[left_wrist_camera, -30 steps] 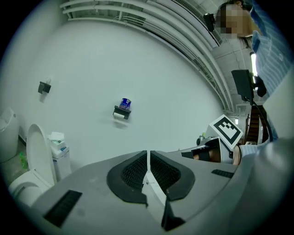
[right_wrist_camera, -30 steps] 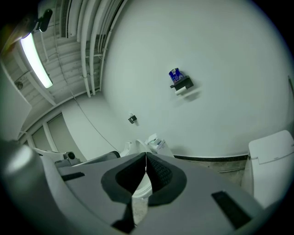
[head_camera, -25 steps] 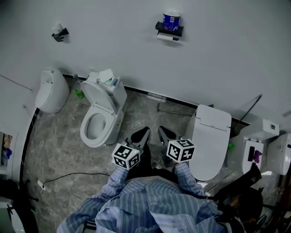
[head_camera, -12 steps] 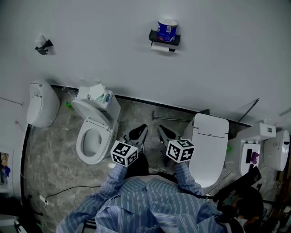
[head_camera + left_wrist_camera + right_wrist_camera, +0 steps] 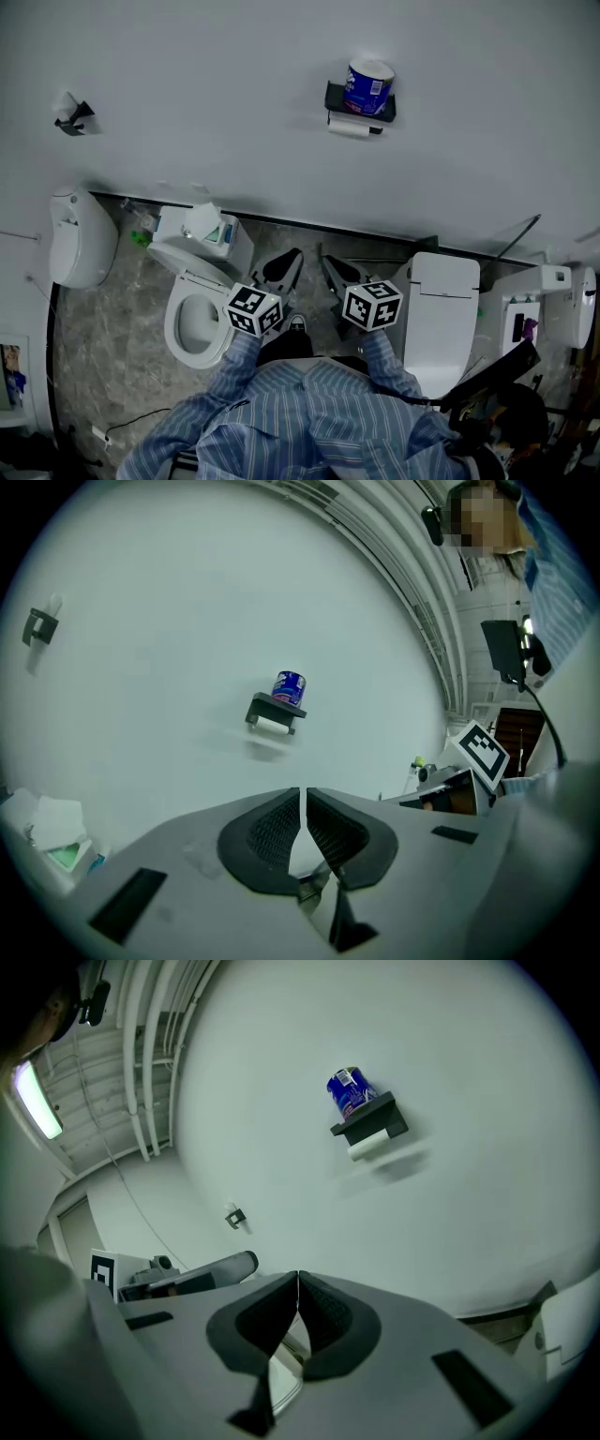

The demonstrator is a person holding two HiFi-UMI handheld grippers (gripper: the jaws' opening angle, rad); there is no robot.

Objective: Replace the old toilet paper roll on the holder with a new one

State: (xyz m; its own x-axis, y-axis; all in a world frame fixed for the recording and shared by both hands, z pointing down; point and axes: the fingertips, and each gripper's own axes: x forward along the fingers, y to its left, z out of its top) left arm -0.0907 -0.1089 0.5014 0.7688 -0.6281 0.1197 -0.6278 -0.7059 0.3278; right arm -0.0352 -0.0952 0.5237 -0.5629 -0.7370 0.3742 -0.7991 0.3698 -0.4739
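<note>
A black wall holder [image 5: 360, 105] carries a thin white roll [image 5: 353, 128] under its shelf; it also shows as the holder [image 5: 273, 715] and the holder [image 5: 372, 1121]. On the shelf stands a new roll in blue wrapping [image 5: 367, 86], seen too as the blue roll [image 5: 289, 687] and the blue roll [image 5: 349, 1092]. My left gripper [image 5: 286, 263] and right gripper [image 5: 330, 265] are held side by side in front of me, well short of the wall. Both are shut and empty, the left gripper [image 5: 302, 796] and right gripper [image 5: 297, 1283] with pads pressed together.
An open toilet [image 5: 200, 312] with a tissue pack on its tank stands at the left, a closed one [image 5: 439, 309] at the right. A urinal [image 5: 79, 246] hangs at far left, a small black fixture [image 5: 72, 113] on the wall. More fixtures crowd the right edge.
I have moved toward the wall; the toilets and the floor have slid down and nearer in the head view. Both grippers stay shut and side by side.
</note>
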